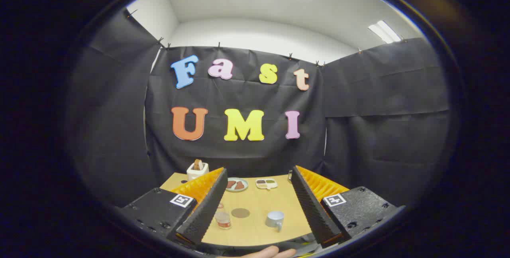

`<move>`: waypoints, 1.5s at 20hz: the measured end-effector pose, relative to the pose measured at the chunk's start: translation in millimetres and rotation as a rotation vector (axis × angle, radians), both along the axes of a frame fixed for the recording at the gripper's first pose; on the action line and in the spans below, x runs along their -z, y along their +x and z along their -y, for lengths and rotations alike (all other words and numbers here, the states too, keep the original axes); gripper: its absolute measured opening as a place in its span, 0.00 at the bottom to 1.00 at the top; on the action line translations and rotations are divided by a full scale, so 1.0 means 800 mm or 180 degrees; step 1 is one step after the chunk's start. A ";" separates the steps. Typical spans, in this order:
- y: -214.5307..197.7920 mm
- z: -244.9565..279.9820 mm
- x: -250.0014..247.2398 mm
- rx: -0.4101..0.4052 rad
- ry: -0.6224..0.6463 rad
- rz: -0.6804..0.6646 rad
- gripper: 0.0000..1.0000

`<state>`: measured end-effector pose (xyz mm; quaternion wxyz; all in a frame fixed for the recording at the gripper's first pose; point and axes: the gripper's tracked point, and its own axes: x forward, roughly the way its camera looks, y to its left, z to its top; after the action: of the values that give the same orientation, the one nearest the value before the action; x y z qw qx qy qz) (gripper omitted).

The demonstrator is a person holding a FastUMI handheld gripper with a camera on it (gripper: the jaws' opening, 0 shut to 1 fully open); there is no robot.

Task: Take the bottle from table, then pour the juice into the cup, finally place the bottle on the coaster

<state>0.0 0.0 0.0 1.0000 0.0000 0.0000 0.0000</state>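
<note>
Hand-held gripper (255, 206) spread wide above the wooden surface (255, 232), nothing between its fingers. Bottle (223, 219) upright just beside the left finger. Round coaster (240, 212) next to it, apart. Cup (275, 219) further right, handle toward the camera. At the far edge: white toaster (197, 169), plate (236, 184), small divided tray (266, 183).

The bench (255, 202) is pale tan wood. The bottle (223, 219) is clear with reddish juice low inside. The cup (275, 219) is grey-blue, the coaster (240, 212) dull brown, the toaster (197, 170) white.
</note>
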 end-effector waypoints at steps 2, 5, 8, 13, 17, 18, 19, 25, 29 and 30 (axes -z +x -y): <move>-0.002 -0.005 -0.007 -0.0048 0.0049 0.0044 1.00; -0.004 -0.013 -0.007 -0.0159 0.0134 0.0115 1.00; -0.003 -0.028 0.004 -0.0323 0.0172 0.0059 1.00; 0.002 -0.034 0.020 -0.0337 0.0229 0.0058 1.00; 0.007 -0.045 0.044 -0.0369 0.0101 0.0005 1.00; 0.010 -0.047 0.048 -0.0376 0.0113 0.0015 1.00; 0.014 -0.049 0.054 -0.0365 0.0141 0.0014 1.00; 0.020 -0.070 0.081 -0.0434 0.0136 0.0088 1.00; 0.032 -0.076 0.117 -0.0415 0.0151 0.0101 1.00; 0.035 -0.082 0.125 -0.0445 0.0178 0.0114 1.00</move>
<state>27.8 65.2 -100.1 0.9970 0.0279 -0.0179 0.0698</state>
